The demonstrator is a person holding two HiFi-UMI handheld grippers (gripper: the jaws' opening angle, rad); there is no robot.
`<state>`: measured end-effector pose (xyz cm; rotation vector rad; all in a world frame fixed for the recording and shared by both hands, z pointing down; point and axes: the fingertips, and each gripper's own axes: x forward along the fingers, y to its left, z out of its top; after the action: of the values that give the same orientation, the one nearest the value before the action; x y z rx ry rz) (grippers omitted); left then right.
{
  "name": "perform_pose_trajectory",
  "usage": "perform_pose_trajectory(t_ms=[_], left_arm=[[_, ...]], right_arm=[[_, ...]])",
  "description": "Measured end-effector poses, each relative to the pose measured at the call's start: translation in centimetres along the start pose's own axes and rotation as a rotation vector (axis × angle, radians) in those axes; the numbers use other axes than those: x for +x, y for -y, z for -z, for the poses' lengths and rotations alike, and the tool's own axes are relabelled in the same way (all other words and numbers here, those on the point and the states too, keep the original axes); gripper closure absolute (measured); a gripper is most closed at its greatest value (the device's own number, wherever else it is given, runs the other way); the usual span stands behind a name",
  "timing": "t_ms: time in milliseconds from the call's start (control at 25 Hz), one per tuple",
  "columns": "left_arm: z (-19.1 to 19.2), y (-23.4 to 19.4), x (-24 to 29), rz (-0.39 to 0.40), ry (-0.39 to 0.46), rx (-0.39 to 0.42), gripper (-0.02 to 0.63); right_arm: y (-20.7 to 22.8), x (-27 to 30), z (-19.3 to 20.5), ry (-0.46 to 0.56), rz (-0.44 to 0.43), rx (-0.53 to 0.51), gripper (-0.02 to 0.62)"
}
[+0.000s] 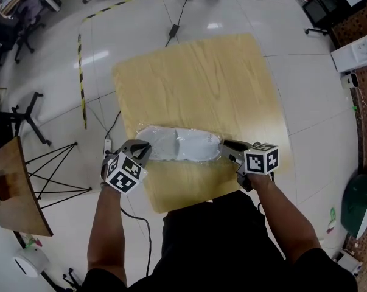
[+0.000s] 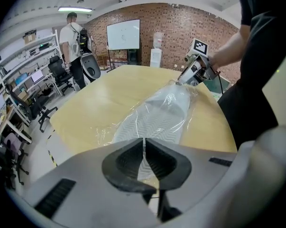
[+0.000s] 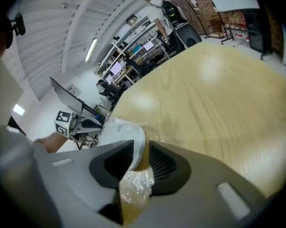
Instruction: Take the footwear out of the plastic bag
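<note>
Head view and both gripper views of a pale wooden counter (image 1: 195,78) in a workshop with a glossy tiled floor (image 1: 305,90).

A clear plastic bag (image 1: 212,155) lies flat across the near part of the counter, close to the person's edge, with its long side running from left to right. The footwear (image 2: 154,120) is inside the bag: a single white piece whose zigzag-ribbed sole shows through the film, filling most of the bag's length.

The left tongs (image 2: 143,144) sit at the bag's left end, pointing steeply down. They are clenched to a thin slit on the bag's end, and the white sole shows in line just beyond the tips.

The right tongs (image 3: 142,148) sit at the bag's right end with the jaws released and standing apart. Crumpled film and the rounded white edge of the footwear lie in the gap, the edge close against one pad, but the pads do not pinch them.

Each of the tongs carries a cube with square markers, the left cube (image 1: 125,173) just off the counter's corner and the right cube (image 1: 261,159) beside the counter's right edge. The bare forearms reach in from the bottom of the head view.

A person (image 2: 71,42) stands well beyond the far end of the counter, near a whiteboard (image 2: 123,34) on a brick wall.
</note>
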<state>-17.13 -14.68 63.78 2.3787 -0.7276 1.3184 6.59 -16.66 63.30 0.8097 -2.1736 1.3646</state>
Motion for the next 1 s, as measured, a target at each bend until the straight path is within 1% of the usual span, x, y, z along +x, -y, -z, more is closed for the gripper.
perform_pose_trajectory(t_ms=[200, 280, 400, 480, 520, 600, 800, 1000], left_arm=[[-0.1, -0.2, 0.0, -0.006, -0.004, -0.003, 0.584], [-0.2, -0.2, 0.0, -0.008, -0.005, -0.009, 0.584], [-0.3, -0.2, 0.1, -0.012, -0.004, -0.015, 0.586], [-0.3, -0.2, 0.1, -0.014, -0.002, -0.016, 0.586], [-0.3, -0.2, 0.1, -0.015, -0.002, -0.015, 0.586], [-0.2, -0.2, 0.2, -0.016, -0.003, -0.011, 0.586], [-0.3, 0.0, 0.2, -0.015, -0.012, 0.011, 0.586], [-0.3, 0.2, 0.1, -0.016, -0.016, 0.019, 0.589]], right_arm=[[0.0, 0.7, 0.3, -0.017, -0.024, 0.085, 0.472], [0.0, 0.9, 0.6, -0.029, -0.026, 0.101, 0.471], [0.0, 1.0, 0.9, -0.031, -0.027, 0.105, 0.474], [-0.1, 1.0, 0.9, -0.022, -0.027, 0.102, 0.495], [-0.1, 1.0, 0.9, -0.016, -0.025, 0.099, 0.517], [0.0, 0.9, 0.8, -0.007, -0.017, 0.089, 0.526], [0.1, 0.2, 0.3, 0.023, 0.007, 0.075, 0.534], [1.1, -1.2, -0.4, 0.061, 0.034, 0.084, 0.54]])
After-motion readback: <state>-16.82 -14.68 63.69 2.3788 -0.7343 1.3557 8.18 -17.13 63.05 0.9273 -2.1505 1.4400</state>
